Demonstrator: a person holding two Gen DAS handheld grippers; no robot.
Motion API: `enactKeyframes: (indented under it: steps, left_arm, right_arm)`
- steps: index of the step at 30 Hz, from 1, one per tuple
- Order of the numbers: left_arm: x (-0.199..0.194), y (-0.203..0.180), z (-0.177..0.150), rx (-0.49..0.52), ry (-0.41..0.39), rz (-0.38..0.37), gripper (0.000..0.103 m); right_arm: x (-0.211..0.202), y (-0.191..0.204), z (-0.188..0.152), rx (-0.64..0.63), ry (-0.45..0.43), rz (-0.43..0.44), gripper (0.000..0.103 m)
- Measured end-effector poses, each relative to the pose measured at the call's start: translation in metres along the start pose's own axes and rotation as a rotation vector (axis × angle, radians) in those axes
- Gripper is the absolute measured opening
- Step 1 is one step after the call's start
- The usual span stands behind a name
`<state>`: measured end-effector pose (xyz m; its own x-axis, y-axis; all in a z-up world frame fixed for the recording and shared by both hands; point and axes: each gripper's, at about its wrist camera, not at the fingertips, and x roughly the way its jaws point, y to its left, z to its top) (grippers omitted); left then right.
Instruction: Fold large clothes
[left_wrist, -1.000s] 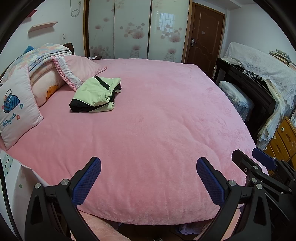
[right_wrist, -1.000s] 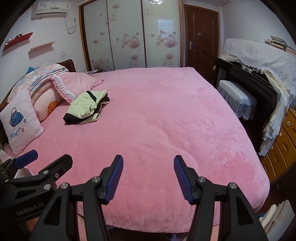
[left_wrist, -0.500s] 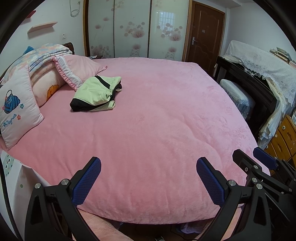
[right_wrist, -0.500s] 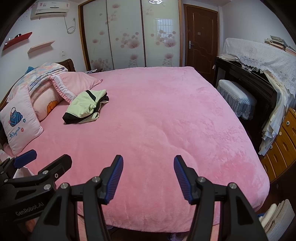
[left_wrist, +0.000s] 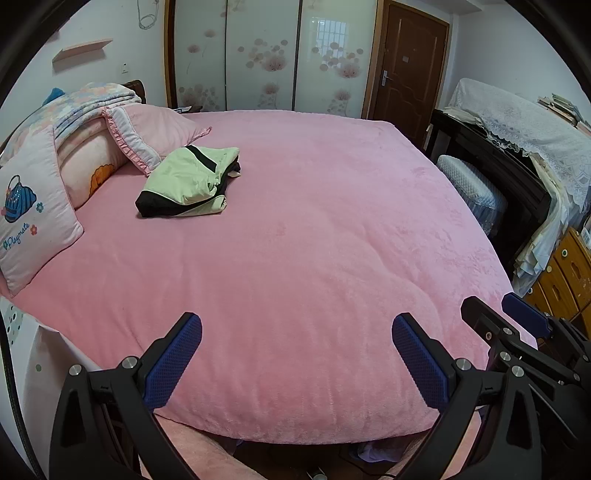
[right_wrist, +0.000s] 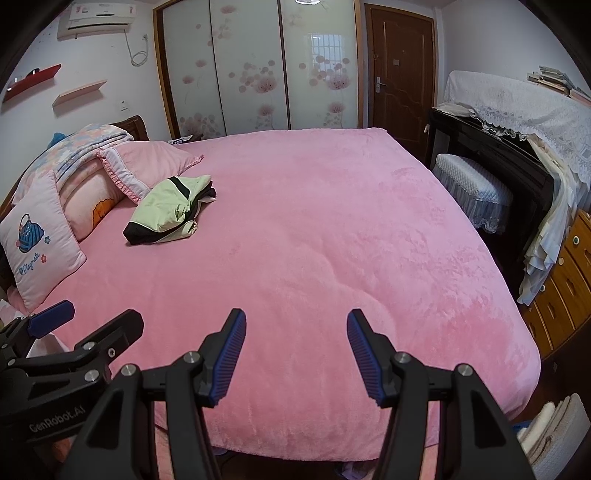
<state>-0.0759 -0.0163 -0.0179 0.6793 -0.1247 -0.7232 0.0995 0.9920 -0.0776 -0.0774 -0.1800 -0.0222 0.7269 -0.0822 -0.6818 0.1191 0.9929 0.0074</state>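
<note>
Jacket (left_wrist: 190, 181) folded, pale green with black trim, lying on the pink bed (left_wrist: 314, 240).
Left tongs (left_wrist: 295, 354) and right tongs (right_wrist: 295, 350) both gape wide, holding nothing.

Both wrist cameras look from the near edge of the bed (left_wrist: 314, 240) across it toward the wardrobe (right_wrist: 251, 66). The left view sits lower and left of the right view; both share the bed, pillows (left_wrist: 33, 210) and door (right_wrist: 402, 70).

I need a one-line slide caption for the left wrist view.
Open left gripper above pink bed; folded green garment lies near the pillows.
</note>
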Motion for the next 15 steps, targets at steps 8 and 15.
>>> enactKeyframes:
  steps: [8,15]
  left_arm:
    - [0.0001,-0.0025,-0.0021,0.009,-0.002,0.023,0.102]
    - [0.0013,-0.0022,-0.0034,0.0,0.009,0.021,0.102]
  right_arm:
    - [0.0011,0.0011,-0.0009,-0.001,0.007,-0.002,0.057]
    - [0.0011,0.0012,-0.0009,-0.002,0.007,-0.003,0.057]
